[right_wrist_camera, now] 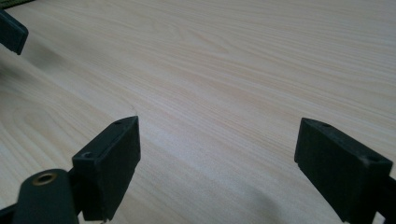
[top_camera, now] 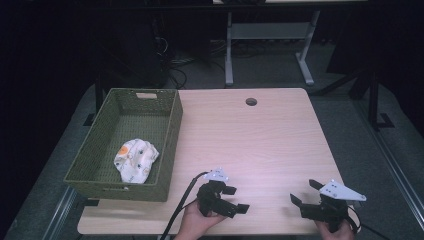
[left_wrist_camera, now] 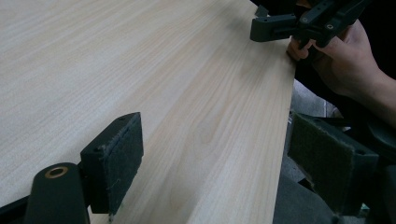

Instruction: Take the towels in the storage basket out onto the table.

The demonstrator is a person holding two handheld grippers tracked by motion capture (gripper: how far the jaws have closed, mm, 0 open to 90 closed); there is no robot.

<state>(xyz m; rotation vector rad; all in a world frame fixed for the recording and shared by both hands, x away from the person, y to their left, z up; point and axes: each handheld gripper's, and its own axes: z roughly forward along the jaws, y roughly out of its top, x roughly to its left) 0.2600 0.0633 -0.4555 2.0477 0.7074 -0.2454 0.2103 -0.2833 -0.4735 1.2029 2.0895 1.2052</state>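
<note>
Printed cloth bundle (top_camera: 135, 160) lying crumpled inside the green woven basket (top_camera: 170, 130), toward its near end; nothing else is in the basket. Right of the basket, over bare wooden table (top_camera: 260, 140), the left gripper (top_camera: 235, 198) and right gripper (top_camera: 306, 193) hover with jaws wide, holding nothing, apparently at rest.

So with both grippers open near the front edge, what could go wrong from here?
The left gripper has one jaw past the table edge in its own view, so dropping could knock the rim. The cloth lies deep in the green basket; reaching in could catch its wall.
</note>
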